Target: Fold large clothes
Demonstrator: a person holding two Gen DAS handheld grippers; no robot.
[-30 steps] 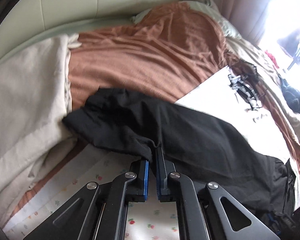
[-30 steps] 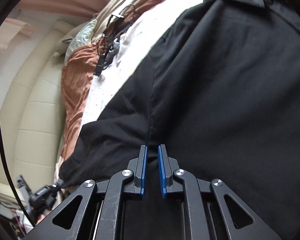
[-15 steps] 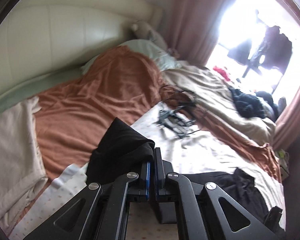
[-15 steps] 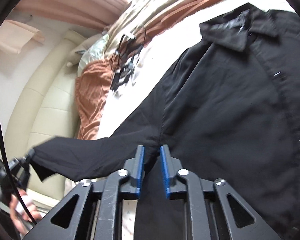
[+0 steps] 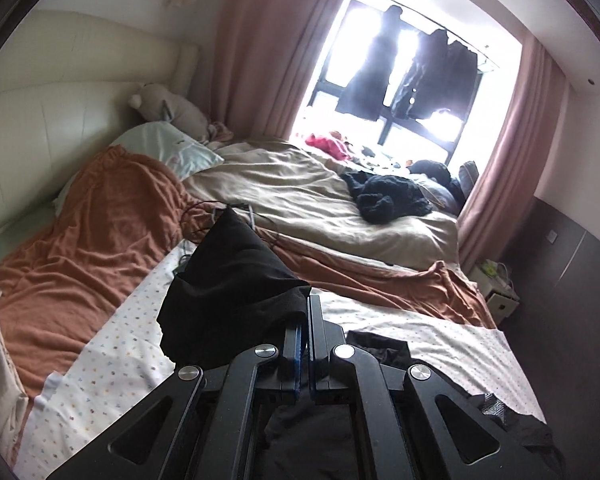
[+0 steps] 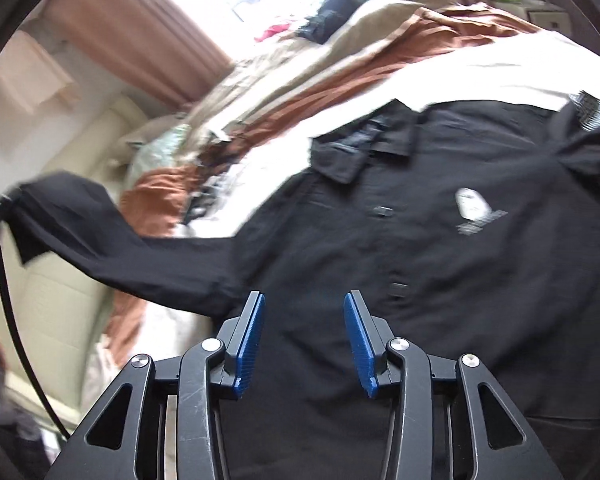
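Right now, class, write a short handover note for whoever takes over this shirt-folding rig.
Left hand-held gripper: shut on the sleeve of the black shirt, held up off the bed.
Right hand-held gripper: jaws opening over the shirt's body, pads clear of the cloth.
Shirt: lying front-up, buttoned, collar away from you, on the dotted sheet.
Done: sleeve picked up.
Left: lay the sleeve across the body, fold the other sleeve, then fold the body.
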